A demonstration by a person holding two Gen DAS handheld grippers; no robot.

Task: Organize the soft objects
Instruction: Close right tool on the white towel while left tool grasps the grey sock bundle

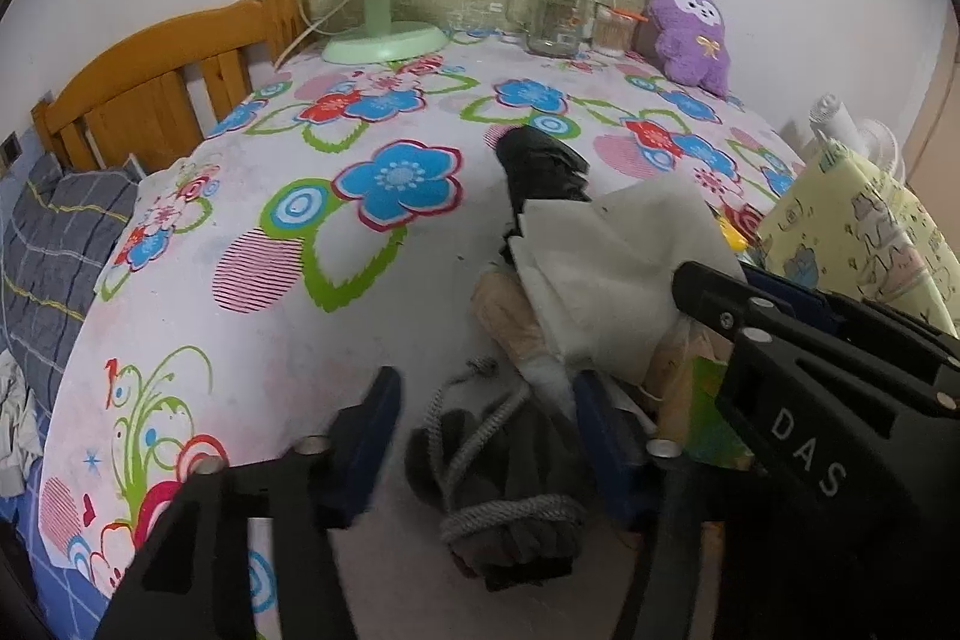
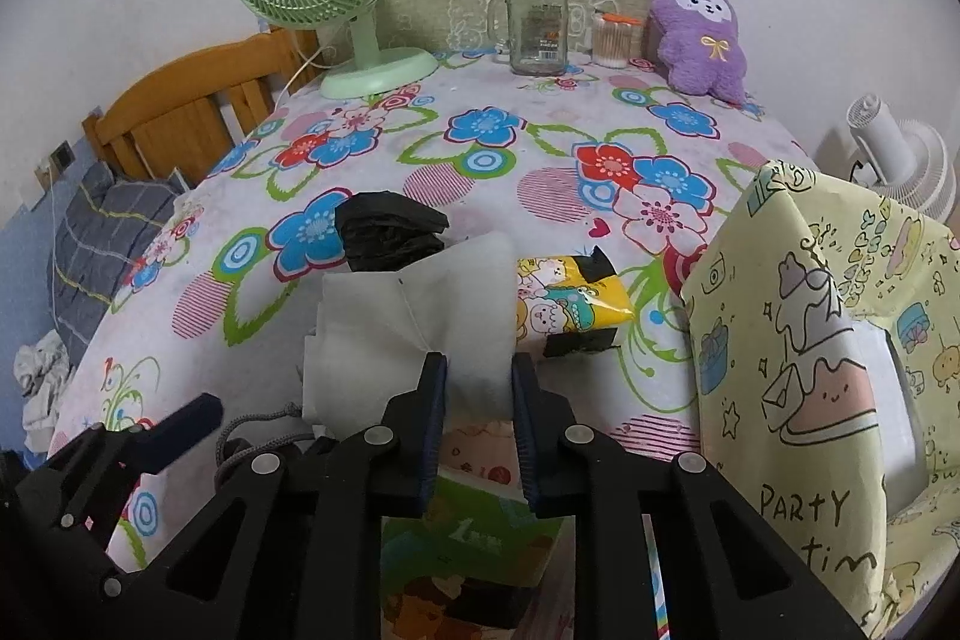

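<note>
The right gripper (image 2: 478, 379) has its jaws pinched on a white tissue (image 2: 408, 322) lifted above the flowered surface (image 2: 420, 130) beside the yellow box (image 2: 798, 340), while the left gripper (image 1: 486, 436) hovers with jaws spread wide around a grey drawstring pouch (image 1: 510, 508).

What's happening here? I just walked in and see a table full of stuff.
A person holding two grippers is sorting soft things on a floral-covered table. The right gripper is shut on a white tissue, lifted above a tissue pack. The left gripper is open over a grey drawstring pouch. A black folded bag, a yellow cartoon packet and a purple plush lie farther back.
</note>
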